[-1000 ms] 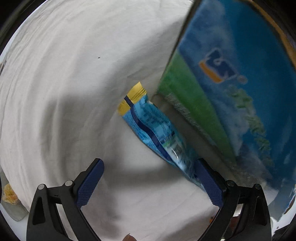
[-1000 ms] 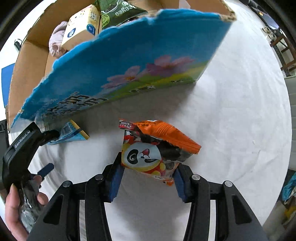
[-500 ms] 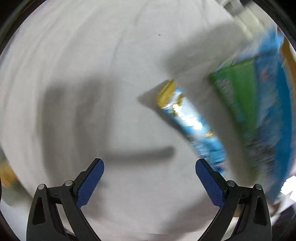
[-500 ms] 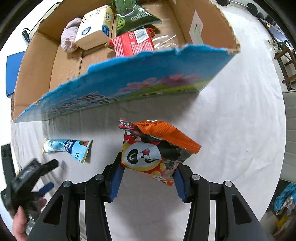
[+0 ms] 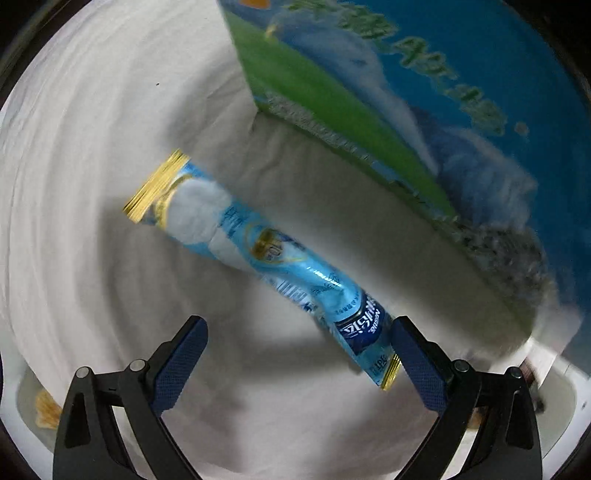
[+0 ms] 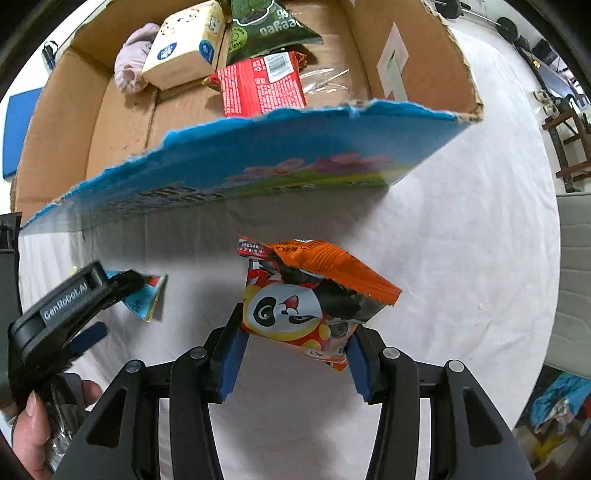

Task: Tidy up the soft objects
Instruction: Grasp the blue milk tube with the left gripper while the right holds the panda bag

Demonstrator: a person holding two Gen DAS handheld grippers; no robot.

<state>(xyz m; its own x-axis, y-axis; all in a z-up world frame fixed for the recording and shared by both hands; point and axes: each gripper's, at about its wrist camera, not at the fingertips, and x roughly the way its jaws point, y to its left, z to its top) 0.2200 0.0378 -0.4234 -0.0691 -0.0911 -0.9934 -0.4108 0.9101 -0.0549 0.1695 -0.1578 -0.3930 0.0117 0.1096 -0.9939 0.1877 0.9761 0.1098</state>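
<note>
My right gripper [image 6: 293, 356] is shut on an orange snack bag with a panda face [image 6: 314, 295] and holds it above the white cloth, in front of the cardboard box [image 6: 266, 162]. My left gripper [image 5: 297, 354] is open over a long light-blue sachet with gold ends [image 5: 258, 251] that lies on the cloth beside the box's blue and green wall [image 5: 424, 122]. The sachet's near end lies against the inside of the right finger [image 5: 415, 363]. The left gripper [image 6: 74, 314] also shows in the right wrist view, over the sachet [image 6: 146, 297].
The box holds a red packet [image 6: 262, 88], a green bag [image 6: 262, 29], a cream tissue pack [image 6: 184, 51] and a pink cloth [image 6: 131, 66]. White cloth [image 6: 461, 258] covers the table. Furniture stands past the right edge. A small yellow item [image 5: 46, 410] lies at lower left.
My left gripper swung away and came back low over the sachet, which now lies with another face up. My right gripper kept the panda bag and rose, showing more of the box's inside.
</note>
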